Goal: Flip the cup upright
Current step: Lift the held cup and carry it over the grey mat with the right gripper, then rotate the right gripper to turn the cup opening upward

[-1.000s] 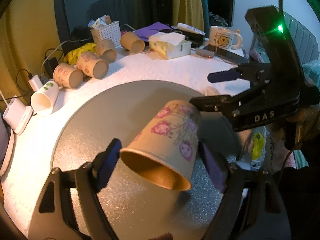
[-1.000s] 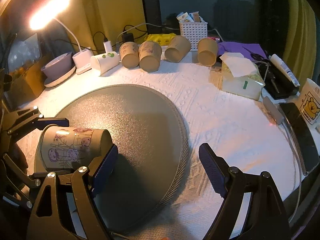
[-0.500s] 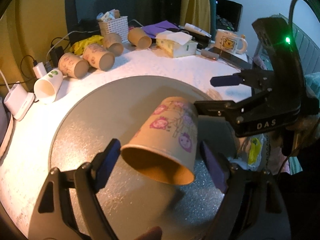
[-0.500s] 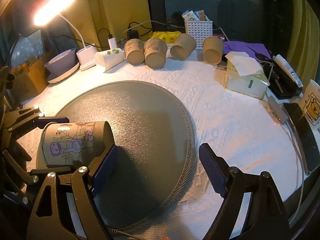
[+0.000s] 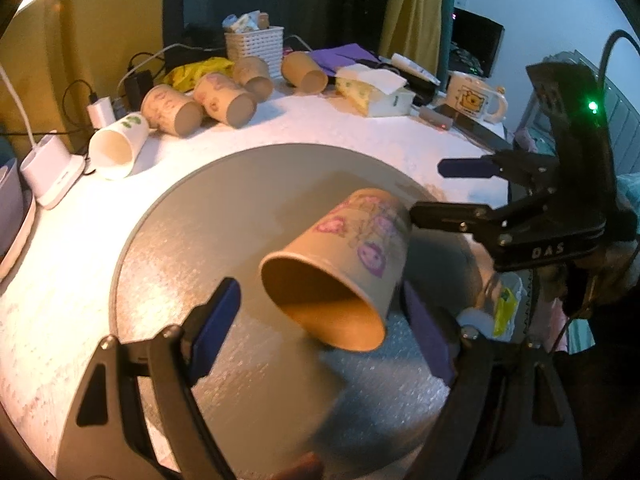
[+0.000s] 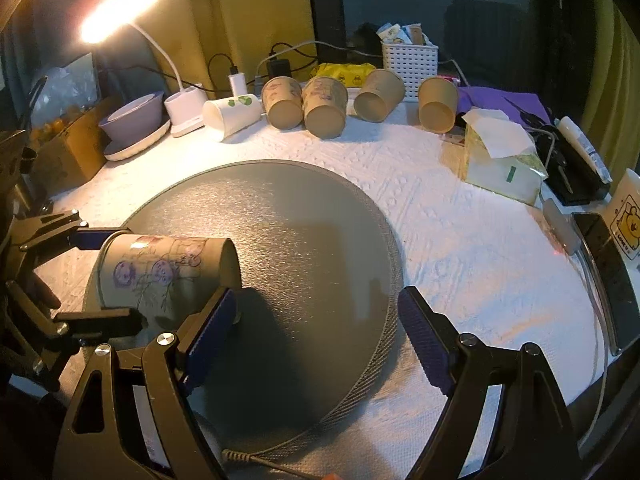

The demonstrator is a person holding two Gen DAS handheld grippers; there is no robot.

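Observation:
A brown paper cup with purple and pink drawings (image 5: 344,264) lies on its side on the round grey mat (image 5: 192,208), its mouth towards the left wrist camera. My left gripper (image 5: 320,328) is open, with its fingers on either side of the cup's mouth and not touching it. The same cup shows in the right wrist view (image 6: 168,272), between the left gripper's fingers (image 6: 96,238). My right gripper (image 6: 316,332) is open and empty over the mat, to the right of the cup. It shows in the left wrist view (image 5: 452,192) beside the cup's base.
Several paper cups (image 6: 324,108) lie on their sides along the back of the white cloth, with a white cup (image 6: 228,116). A white basket (image 6: 408,64), a tissue box (image 6: 500,160), a mug (image 5: 472,96), a lamp base (image 6: 184,108) and a bowl (image 6: 132,124) stand around.
The left gripper has drawn back and turned a little, so the cup sits further up and right in its view. The right gripper has barely moved. Both stay open.

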